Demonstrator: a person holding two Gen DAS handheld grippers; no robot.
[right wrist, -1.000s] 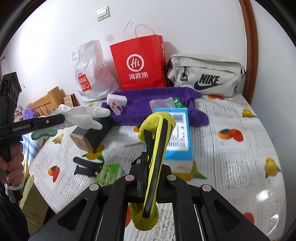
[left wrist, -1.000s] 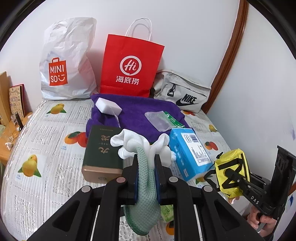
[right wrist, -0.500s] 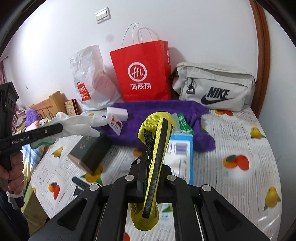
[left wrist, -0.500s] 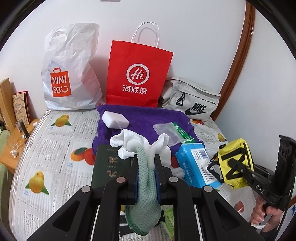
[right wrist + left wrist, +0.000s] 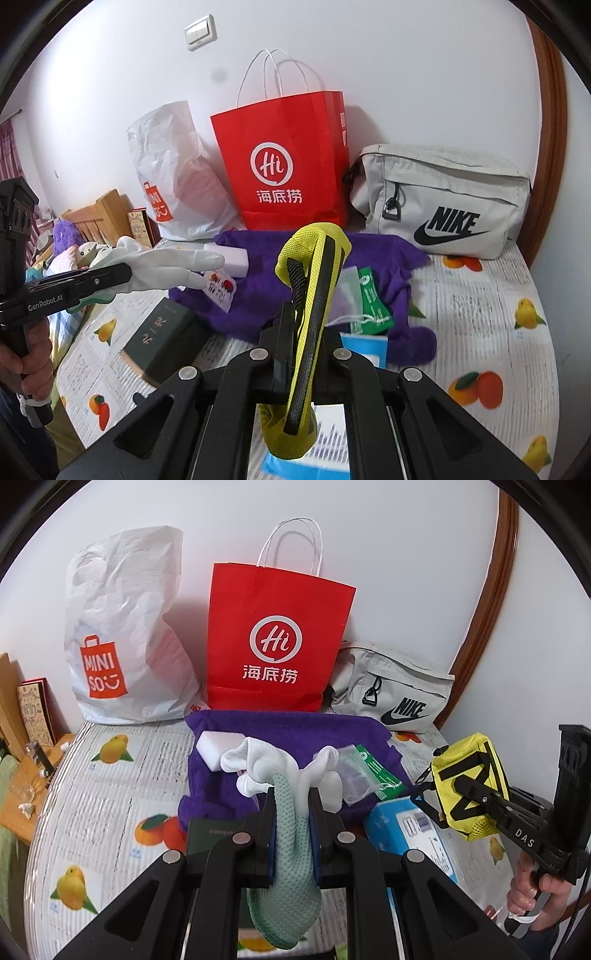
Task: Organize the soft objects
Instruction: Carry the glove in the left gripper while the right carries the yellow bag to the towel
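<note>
My left gripper (image 5: 291, 801) is shut on a white and pale green glove (image 5: 284, 849), held above the bed; it also shows in the right wrist view (image 5: 170, 267). My right gripper (image 5: 306, 325) is shut on a yellow mesh pouch with black straps (image 5: 314, 280), seen at the right of the left wrist view (image 5: 469, 779). A purple towel (image 5: 295, 731) lies on the bed before a red paper bag (image 5: 277, 638), a white Miniso bag (image 5: 125, 635) and a grey Nike bag (image 5: 391, 690).
On the towel lie a white sponge block (image 5: 214, 747) and a clear packet with a green label (image 5: 365, 771). A dark green box (image 5: 162, 336) and a blue box (image 5: 410, 830) lie on the fruit-print bedcover (image 5: 110, 812). A wooden bedside stand (image 5: 22, 797) is left.
Both grippers have risen and moved forward toward the bags at the wall, each keeping its hold. The boxes now sit lower in both views.
</note>
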